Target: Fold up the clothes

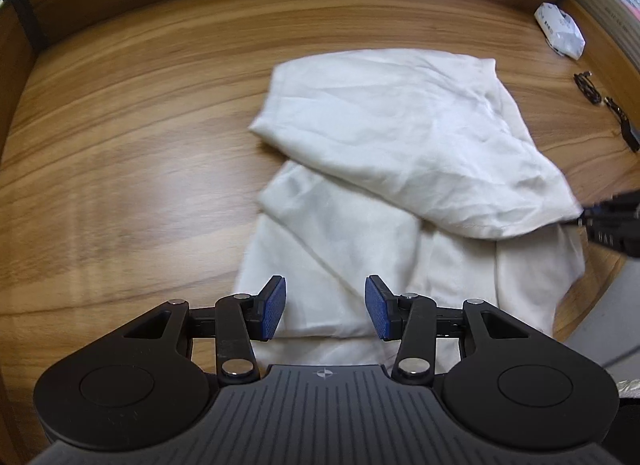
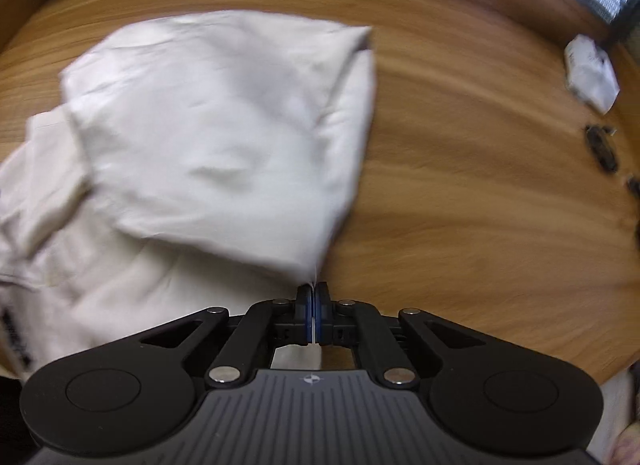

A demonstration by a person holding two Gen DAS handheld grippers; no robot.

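From the left wrist view, the left gripper [image 1: 325,307] hangs over the near part of a white garment [image 1: 384,169] spread on the wooden tabletop [image 1: 132,137], its blue pads [image 1: 274,307] apart with nothing pinched between them, only cloth lying beneath. The garment lies right of the middle of the tabletop, with an upper layer folded over the lower one; the folded layer's near edge runs slantwise from the left down to a corner at the far right, where the right gripper [image 1: 588,219] has hold of it. To the left of the garment the tabletop is bare wood all the way to the raised wooden rim, giving wide room. To the right, near the edge, sit a white packet [image 1: 560,31] and a black cable [image 1: 604,105], both well apart from the cloth. From the right wrist view, blurred throughout, the right gripper [image 2: 314,299] is closed on a thin corner of the garment [image 2: 216,125], the cloth rising from between the pads into the folded layer, which fills the left and middle. Its right edge runs steeply from the far corner down to the gripper. Right of that edge is open wood as far as the white packet [image 2: 592,73] and the dark cable [image 2: 602,147] close to the tabletop [image 2: 460,185] edge.
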